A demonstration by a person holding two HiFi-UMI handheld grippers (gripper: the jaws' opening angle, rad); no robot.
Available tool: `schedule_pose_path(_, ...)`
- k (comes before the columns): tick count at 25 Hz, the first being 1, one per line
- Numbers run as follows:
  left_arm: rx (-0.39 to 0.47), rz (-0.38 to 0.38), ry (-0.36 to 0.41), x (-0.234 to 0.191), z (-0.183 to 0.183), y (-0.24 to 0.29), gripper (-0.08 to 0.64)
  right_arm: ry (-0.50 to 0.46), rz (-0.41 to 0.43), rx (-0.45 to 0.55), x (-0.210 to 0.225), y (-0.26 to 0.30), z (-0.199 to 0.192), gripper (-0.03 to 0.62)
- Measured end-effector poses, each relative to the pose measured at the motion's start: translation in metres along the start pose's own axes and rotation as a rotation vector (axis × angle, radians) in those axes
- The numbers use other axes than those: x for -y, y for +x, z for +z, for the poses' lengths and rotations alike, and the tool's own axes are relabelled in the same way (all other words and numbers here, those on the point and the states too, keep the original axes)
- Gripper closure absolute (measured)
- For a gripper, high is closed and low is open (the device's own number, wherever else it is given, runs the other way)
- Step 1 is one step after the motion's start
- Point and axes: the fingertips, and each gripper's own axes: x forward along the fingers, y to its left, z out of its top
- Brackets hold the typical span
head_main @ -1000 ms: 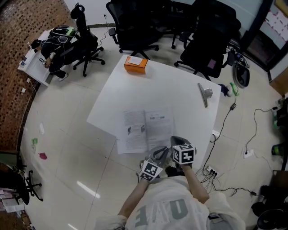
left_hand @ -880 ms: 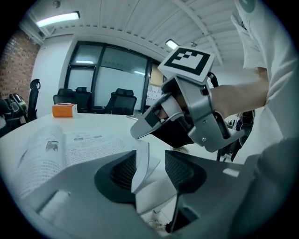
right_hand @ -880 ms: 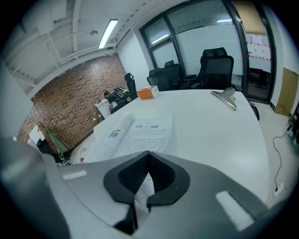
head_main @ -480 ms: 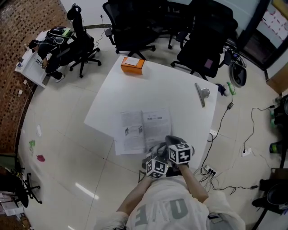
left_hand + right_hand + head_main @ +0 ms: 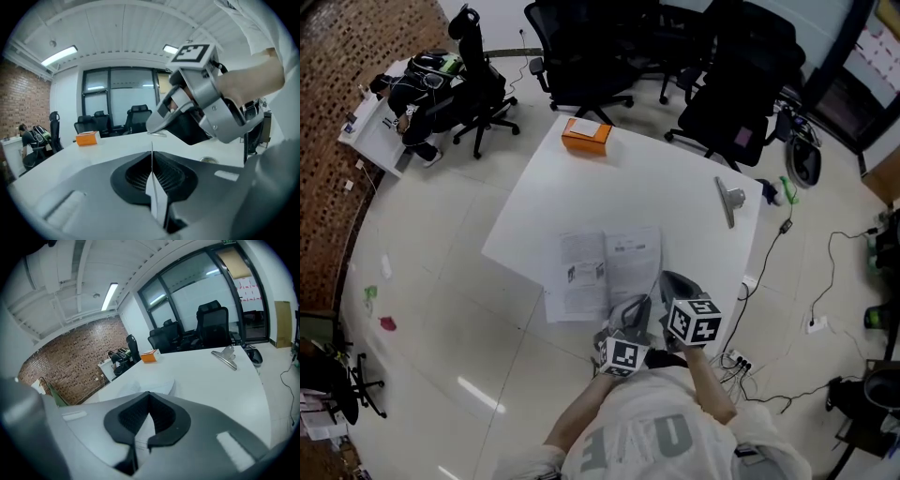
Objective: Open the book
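White paper, open book [image 5: 605,272]: it lies flat on the tabletop [image 5: 656,187], pages up, spread either side of the spine. It sits just ahead of both claws, with its near right corner at the claw tips. Its near left corner juts over the tabletop edge.

Left claw [image 5: 151,164]: the jaws have just been closing and now stand narrow. A thin white page [image 5: 156,199] stands edge-on between the pads, pinched. The page edge rises a little past the jaw tips.

Right claw [image 5: 147,404]: jaws together. White printed paper shows in the slit below where they meet. I cannot tell whether it is gripped or only lies behind the jaws.

Left gripper view: the right claw hangs close above and to the right of the left claw, tilted down towards the tabletop.

Head view: the two claws are side by side at the near tabletop edge, the right one a little further forward. Both are over the book's near right corner.

Surroundings:
- An orange box [image 5: 586,136] sits far ahead of the claws on the far side of the tabletop, well apart from the book.
- A silver metal clip [image 5: 729,199] lies ahead of the right claw and to its right, near the tabletop's right edge.
- Black office chairs [image 5: 581,47] stand beyond the far edge.
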Motion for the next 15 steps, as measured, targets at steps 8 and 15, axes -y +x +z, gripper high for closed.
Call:
schedule_pose_path(8, 0.129, 0.292, -0.120, -0.086, 0.017, -0.056, 0.534, -0.066, -0.009, -0.074, 0.002, 0.021, -0.037, 0.589)
schedule_pose_path(15, 0.100, 0.437, -0.207, -0.123, -0.011, -0.086, 0.531, -0.103, 0.030, -0.129, -0.010, 0.040, -0.053, 0.589)
